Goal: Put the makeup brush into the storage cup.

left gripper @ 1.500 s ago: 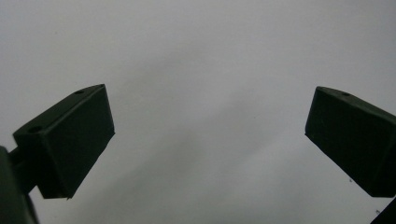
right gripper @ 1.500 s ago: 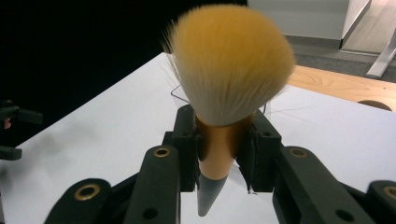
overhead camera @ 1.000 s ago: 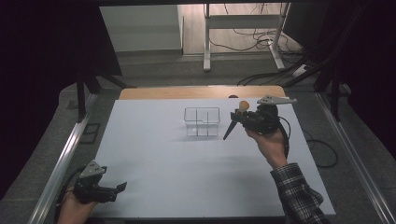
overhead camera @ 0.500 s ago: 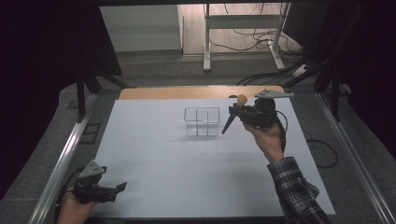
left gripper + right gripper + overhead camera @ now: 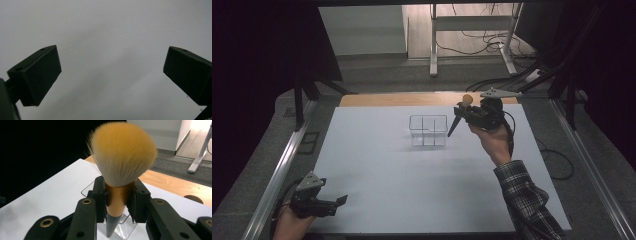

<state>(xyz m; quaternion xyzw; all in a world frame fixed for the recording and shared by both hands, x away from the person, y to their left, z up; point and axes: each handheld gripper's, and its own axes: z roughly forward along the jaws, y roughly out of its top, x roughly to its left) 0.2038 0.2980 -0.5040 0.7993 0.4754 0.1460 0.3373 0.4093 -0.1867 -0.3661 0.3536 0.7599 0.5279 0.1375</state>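
At the near edge of the white tabletop (image 5: 412,200) the left gripper (image 5: 343,200) rests wide and empty, while farther off the right gripper (image 5: 459,111) clamps an orange-bristled, dark-handled makeup brush (image 5: 120,170), handle tip down beside the clear acrylic organizer (image 5: 428,131), not yet inserted.

a white sheet covers the surface (image 5: 412,190), leaving a strip of bare wood (image 5: 392,99) along the far edge. a clear compartmented organiser (image 5: 428,131) stands directly on the white, right of centre toward the far side, its dividers upright.
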